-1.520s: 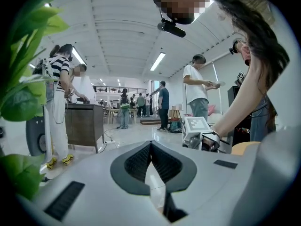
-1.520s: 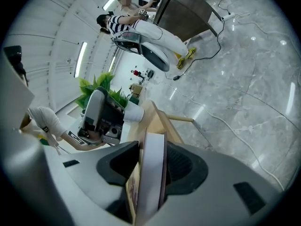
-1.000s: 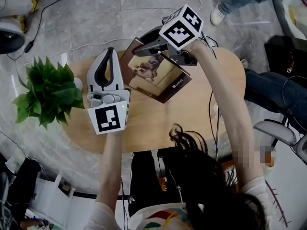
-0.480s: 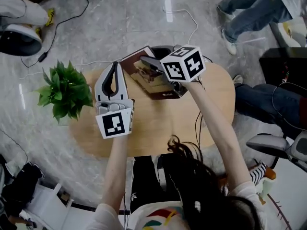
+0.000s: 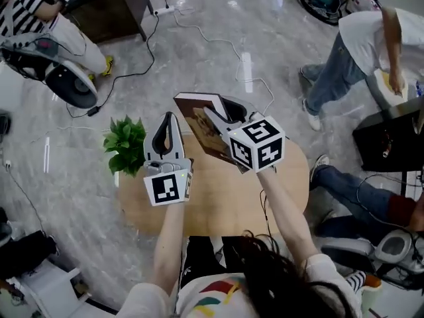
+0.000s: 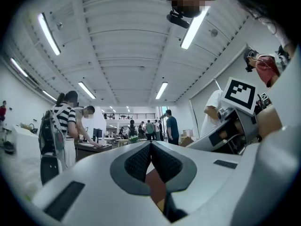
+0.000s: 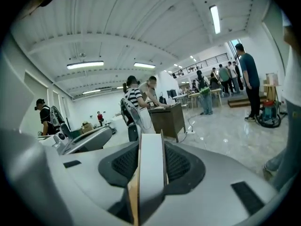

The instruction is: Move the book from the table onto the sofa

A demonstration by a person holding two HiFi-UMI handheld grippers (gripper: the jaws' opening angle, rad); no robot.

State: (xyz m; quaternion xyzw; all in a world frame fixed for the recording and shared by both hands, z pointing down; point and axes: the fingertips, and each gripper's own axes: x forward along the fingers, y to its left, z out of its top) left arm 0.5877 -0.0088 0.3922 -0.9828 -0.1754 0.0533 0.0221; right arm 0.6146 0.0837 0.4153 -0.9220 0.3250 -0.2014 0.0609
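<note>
The book (image 5: 202,130), brown with a picture on its cover, stands tilted on edge in the air above the round wooden table (image 5: 218,201). My right gripper (image 5: 224,114) is shut on it. In the right gripper view the book's white page edge (image 7: 151,182) fills the gap between the pads, and the jaws have just closed slightly tighter on it. My left gripper (image 5: 167,118) hangs to the book's left, apart from it. Its pads (image 6: 141,161) meet with nothing between them. No sofa is in view.
A potted green plant (image 5: 126,152) stands at the table's left edge. Cables (image 5: 199,28) run over the grey floor beyond it. A person (image 5: 361,52) stands at the far right, another sits at the right (image 5: 361,197), and a chair (image 5: 63,81) is at the far left.
Both grippers have risen well above the table. The book came up with the right gripper and turned from lying nearly flat to standing on edge.
</note>
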